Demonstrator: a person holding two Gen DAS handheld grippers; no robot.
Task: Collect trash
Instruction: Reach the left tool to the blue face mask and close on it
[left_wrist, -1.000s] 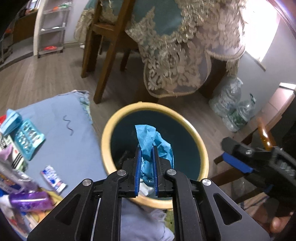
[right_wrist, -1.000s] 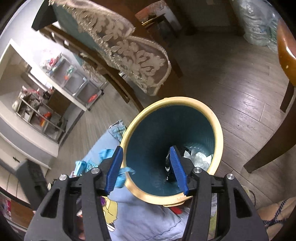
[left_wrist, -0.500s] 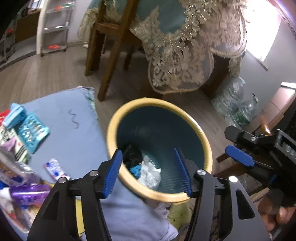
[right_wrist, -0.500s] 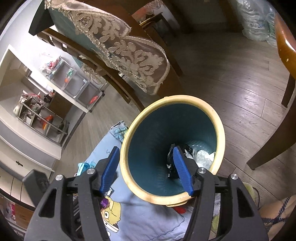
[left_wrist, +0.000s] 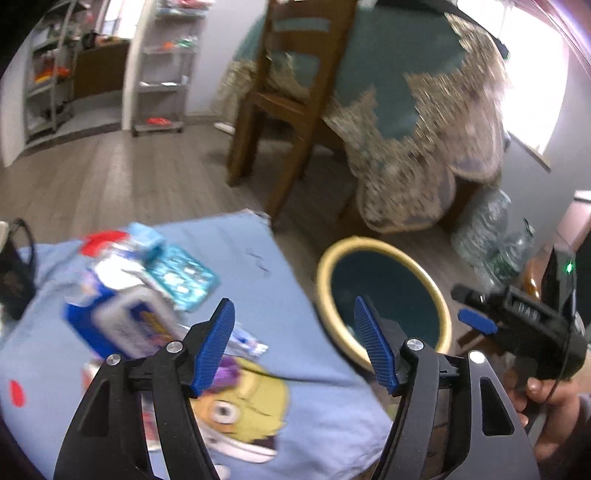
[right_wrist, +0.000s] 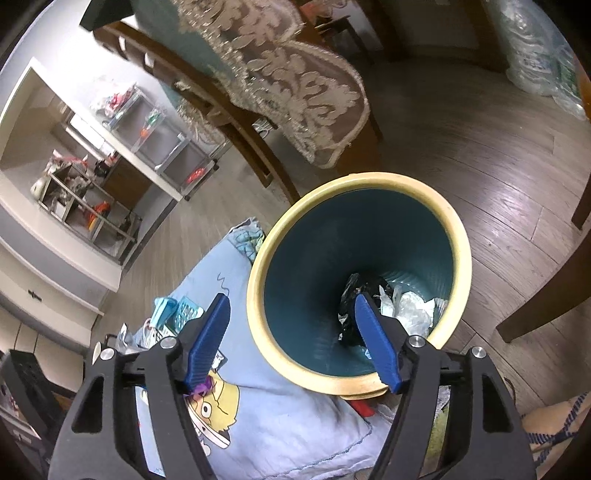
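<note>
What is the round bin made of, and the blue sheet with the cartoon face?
The bin looks like plastic: smooth matte cream rim, teal inside with fine moulded ridges. It could be painted metal, but nothing shows that. The sheet looks like soft woven cloth, probably cotton: it wrinkles, has a stitched hem, and the face is printed flat on it.

Upright yellow-rimmed teal bin (right_wrist: 458, 236) holds crumpled trash (right_wrist: 406, 310).
</note>
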